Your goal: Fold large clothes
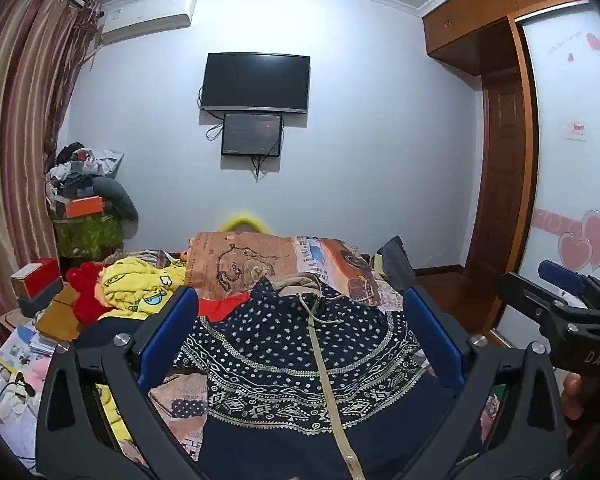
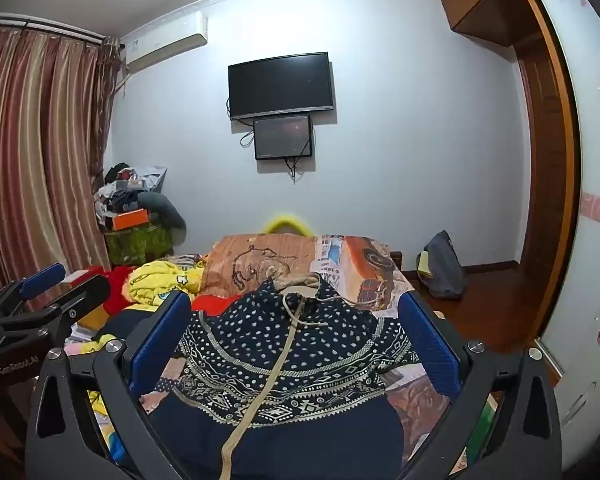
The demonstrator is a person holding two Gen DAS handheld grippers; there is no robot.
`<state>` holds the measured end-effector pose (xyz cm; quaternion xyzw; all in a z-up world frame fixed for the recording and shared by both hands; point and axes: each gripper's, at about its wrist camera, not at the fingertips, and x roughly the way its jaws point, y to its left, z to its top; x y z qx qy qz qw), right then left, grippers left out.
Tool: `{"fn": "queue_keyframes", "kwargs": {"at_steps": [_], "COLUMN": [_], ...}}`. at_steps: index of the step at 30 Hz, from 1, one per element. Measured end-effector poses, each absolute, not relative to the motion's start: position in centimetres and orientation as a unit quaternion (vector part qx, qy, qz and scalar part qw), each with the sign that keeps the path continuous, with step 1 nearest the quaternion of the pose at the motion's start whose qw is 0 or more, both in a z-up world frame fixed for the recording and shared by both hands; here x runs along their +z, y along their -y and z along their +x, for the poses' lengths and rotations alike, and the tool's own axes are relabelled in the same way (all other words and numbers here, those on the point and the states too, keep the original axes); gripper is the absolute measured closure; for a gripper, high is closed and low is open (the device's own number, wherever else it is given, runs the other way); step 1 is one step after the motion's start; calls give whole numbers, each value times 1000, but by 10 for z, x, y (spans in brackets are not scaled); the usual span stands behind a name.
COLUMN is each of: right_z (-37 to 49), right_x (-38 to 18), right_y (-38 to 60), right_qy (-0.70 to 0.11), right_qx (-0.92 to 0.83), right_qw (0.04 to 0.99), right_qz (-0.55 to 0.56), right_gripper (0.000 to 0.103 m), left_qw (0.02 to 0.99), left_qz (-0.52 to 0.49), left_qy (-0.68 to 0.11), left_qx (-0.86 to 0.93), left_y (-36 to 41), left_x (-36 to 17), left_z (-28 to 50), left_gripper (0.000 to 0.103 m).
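Bedroom, seen along two pairs of blue-padded fingers. Spread on the bed, zip side up: a navy hooded jacket patterned with white dots and geometric bands, beige zip running down its middle, beige-lined hood bunched at the far end with drawstrings trailing loose. Same jacket filling the lower middle of the right wrist view.

Left hand-held gripper spread wide, held above the jacket, nothing between its fingers. Right hand-held gripper likewise spread wide and holding nothing; no contact with the cloth visible from either. Each tool visible in the other's view: right one at the right edge of the left wrist view, left one at the left edge of the right wrist view, both near the jacket's sides.

Beside the jacket, to the left: a yellow printed garment and a red one in a heap. Beyond, a printed bedspread covering the bed. On the far wall: a dark television, a smaller screen just beneath it, an air conditioner near the ceiling. Striped curtains at left, wooden wardrobe at right, cluttered pile in the far left corner.
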<state>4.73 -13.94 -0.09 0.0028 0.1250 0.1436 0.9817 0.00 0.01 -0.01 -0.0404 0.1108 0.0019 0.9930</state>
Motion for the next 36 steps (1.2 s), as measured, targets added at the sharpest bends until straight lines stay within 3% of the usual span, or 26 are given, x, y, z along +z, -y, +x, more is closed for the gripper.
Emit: {"fn": "queue_keyframes", "kwargs": {"at_steps": [36], "right_z": [53], "right_x": [-6], "right_y": [138], "right_qy": [-132], "right_qx": [143], "right_qw": [981], "right_qz": [5], "right_gripper": [0], "left_qw": [992], "left_qz": [-40], "left_qy": [-121], "left_qx": [5], "left_y": [-7], "left_x": [-7], "left_z": [7], "left_gripper": [0]}}
